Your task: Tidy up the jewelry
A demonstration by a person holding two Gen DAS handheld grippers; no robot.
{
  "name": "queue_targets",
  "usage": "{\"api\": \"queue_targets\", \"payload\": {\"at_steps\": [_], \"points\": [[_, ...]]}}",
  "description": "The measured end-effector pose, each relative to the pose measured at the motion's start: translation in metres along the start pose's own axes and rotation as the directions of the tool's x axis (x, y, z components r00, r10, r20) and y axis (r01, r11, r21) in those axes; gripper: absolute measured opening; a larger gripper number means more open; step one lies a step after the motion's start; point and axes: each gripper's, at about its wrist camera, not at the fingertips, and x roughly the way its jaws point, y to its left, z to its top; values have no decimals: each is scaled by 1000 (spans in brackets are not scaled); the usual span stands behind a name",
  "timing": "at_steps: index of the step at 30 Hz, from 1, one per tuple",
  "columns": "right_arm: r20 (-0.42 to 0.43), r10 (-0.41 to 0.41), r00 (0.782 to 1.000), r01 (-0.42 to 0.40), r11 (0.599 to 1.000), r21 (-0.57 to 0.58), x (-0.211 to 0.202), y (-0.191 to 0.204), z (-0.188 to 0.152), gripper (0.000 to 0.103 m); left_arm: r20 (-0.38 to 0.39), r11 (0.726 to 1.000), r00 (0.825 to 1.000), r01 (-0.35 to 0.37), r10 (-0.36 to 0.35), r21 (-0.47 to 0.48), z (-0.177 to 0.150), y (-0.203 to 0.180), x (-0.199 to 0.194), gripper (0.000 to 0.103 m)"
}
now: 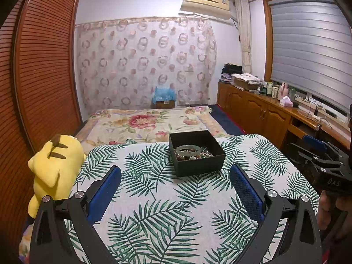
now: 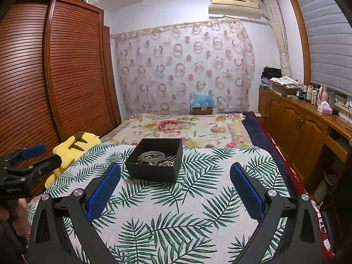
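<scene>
A black open box point(image 1: 198, 165) stands on the leaf-print table top point(image 1: 154, 198), toward its far edge. Inside lie a pale green bangle point(image 1: 189, 149) and a heap of beaded jewelry point(image 1: 205, 154). The box point(image 2: 151, 171), bangle point(image 2: 153, 156) and beads point(image 2: 164, 164) also show in the right wrist view. My left gripper point(image 1: 175, 173) is open and empty, just short of the box. My right gripper point(image 2: 175, 171) is open and empty, with the box ahead and to its left. Each gripper shows at the edge of the other's view point(image 1: 319, 160) point(image 2: 30, 160).
A yellow plush toy point(image 1: 55, 167) lies off the table's left edge. A bed with a floral cover point(image 1: 149, 121) lies beyond the table. A louvred wooden wardrobe point(image 1: 44, 66) stands on the left. Wooden cabinets point(image 1: 264, 110) with bottles run along the right.
</scene>
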Motion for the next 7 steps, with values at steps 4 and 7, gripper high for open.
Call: {"api": "queue_targets", "payload": {"at_steps": [4,7], "points": [[0,1,1000,-1,1000,1,0,0,0,100,0,1000,1000,0,0,-2,1,0,-3,95],[-1,2,1000,-2,1000,3,0,-1,-1,100,0,1000,1000,-2,2,-2,1,0,-3,95]]}}
